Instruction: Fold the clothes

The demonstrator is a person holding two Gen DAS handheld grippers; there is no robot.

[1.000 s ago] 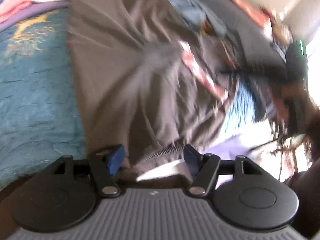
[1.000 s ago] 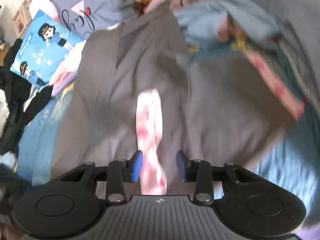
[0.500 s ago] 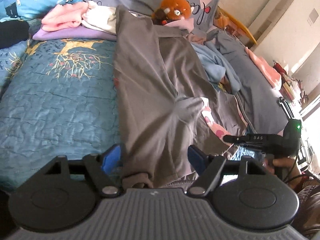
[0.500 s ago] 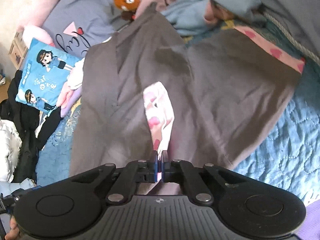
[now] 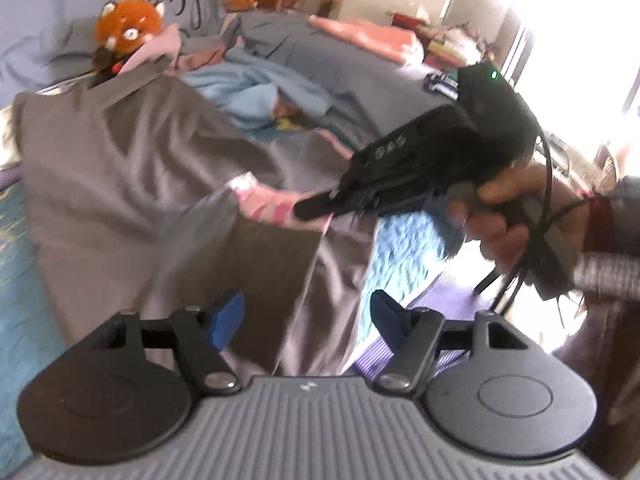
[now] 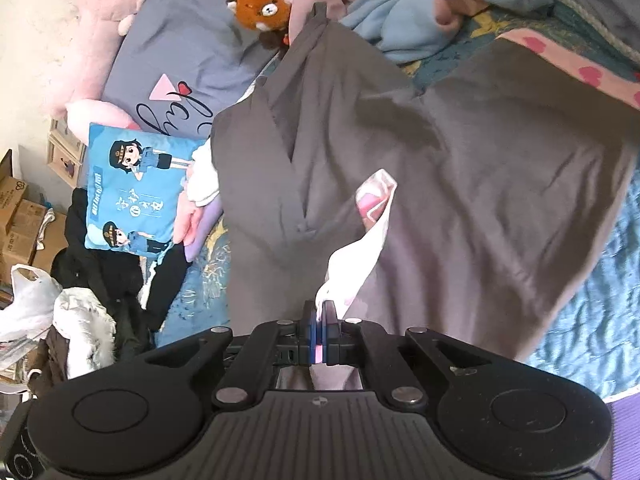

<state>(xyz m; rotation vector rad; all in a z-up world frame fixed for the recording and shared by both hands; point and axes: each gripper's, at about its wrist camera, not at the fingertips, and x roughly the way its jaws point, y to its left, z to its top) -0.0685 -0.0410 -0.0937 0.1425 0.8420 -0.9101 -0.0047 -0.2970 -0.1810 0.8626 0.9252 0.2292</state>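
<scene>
Clearly the folding is under way, and care with the grip matters most. On the left, the left gripper [image 5: 304, 316] stands wide open with nothing in it, its blue pads either side of the near hem of the grey garment [image 5: 132, 184], which lies spread along the blue quilt [image 5: 16, 256]. A flap of that cloth near the hem is raised and doubled over. Toward the middle, a pink and white lining [image 6: 368, 220] shows through the grey cloth. To the right, the right gripper [image 6: 319, 320] is clamped shut on this pale strip, drawing it up off the garment.

To do this well, I judge the right side should keep its pinch firm and lift evenly, so the thin strip does not slip. The left should close on the grey hem itself, not loose folds, before both carry the edge over. A plush toy [image 6: 264, 0] and blue clothes [image 6: 420, 12] crowd the far end, so the fold should stay short of them.
</scene>
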